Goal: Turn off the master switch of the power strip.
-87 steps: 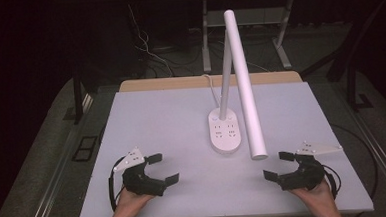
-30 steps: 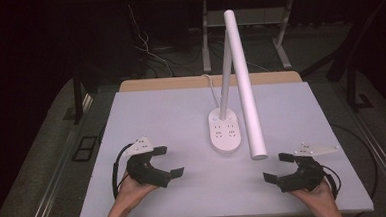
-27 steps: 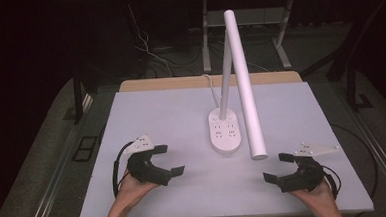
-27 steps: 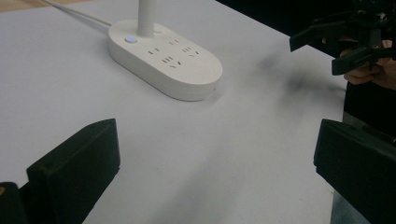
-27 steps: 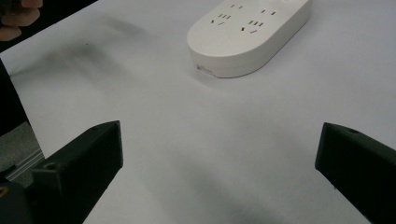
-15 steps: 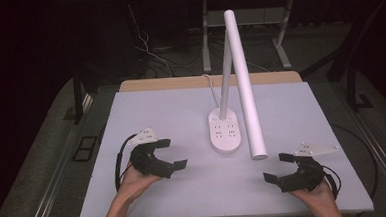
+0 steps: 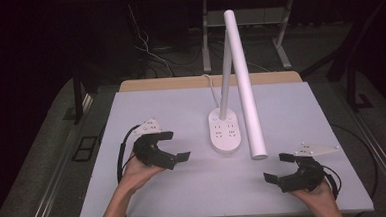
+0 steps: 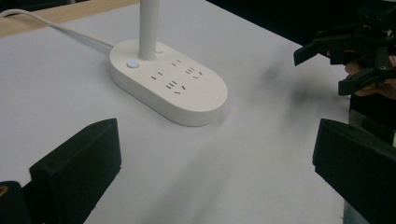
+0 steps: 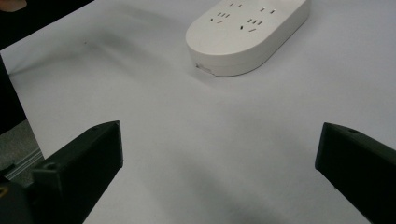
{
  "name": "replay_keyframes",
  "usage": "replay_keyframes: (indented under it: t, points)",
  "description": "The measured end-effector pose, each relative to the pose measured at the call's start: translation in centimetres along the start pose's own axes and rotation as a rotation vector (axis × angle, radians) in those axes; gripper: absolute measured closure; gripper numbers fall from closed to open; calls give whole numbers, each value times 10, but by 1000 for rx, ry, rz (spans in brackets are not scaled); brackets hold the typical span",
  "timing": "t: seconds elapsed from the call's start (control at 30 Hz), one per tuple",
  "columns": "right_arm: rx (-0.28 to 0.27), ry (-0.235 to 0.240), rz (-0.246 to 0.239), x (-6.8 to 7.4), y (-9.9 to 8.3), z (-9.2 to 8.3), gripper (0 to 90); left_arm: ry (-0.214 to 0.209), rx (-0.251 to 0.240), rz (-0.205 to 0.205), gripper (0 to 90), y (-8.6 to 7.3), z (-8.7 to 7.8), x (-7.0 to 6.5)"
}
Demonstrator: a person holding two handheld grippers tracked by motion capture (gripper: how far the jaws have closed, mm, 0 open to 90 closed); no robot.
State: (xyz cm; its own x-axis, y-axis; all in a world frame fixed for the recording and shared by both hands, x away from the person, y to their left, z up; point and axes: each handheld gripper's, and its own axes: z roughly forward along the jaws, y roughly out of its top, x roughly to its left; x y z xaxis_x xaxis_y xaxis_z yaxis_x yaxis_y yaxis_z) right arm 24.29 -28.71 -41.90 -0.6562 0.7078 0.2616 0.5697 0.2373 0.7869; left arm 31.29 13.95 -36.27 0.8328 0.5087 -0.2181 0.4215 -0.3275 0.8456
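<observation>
Moved forward toward the desk lamp (image 7: 226, 132) at worktop (image 7: 291, 113) centre: left gripper (image 7: 174, 147), fingers wide, right gripper (image 7: 278, 168) likewise; likely rigid, base-heavy, smooth plastic, best gripped at the slim stem (image 7: 224, 82).

Lamp base (image 8: 173, 86): white plastic, smooth, faint satin sheen. Lamp bar (image 7: 243, 86) and stem (image 7: 224, 79): white, smooth, matt. Cord (image 8: 56, 29): white, smooth sheath. Desk (image 7: 175, 189): pale grey top, matt, even; far edge wood-coloured. Left gripper (image 7: 175, 147) and right gripper (image 7: 277, 168): black plastic, matt; fingers (image 8: 77, 170) slightly grainy. Plates on top: light grey, flat, dull.
</observation>
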Motion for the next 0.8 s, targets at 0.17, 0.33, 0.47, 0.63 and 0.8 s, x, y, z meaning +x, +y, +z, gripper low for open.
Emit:
replay_keyframes:
  t: [0.17, 0.33, 0.47, 0.63, 0.8]
  points:
    - [1, 1, 0, 0, 0, 0, 4, -3, 5, 4, 0, 7, 3, 2]
    - [2, 1, 1, 0, 0, 0, 4, -5, 12, 12, 0, 13, 7, 3]
    - [3, 2, -1, 0, 0, 0, 3, -8, 7, 11, 1, 16, 11, 5]
    - [5, 2, 1, -1, 0, -1, 3, -5, 26, 22, 1, 22, 17, 9]
    - [3, 1, 2, -1, 0, -1, 3, -1, 32, 21, 2, 28, 19, 13]
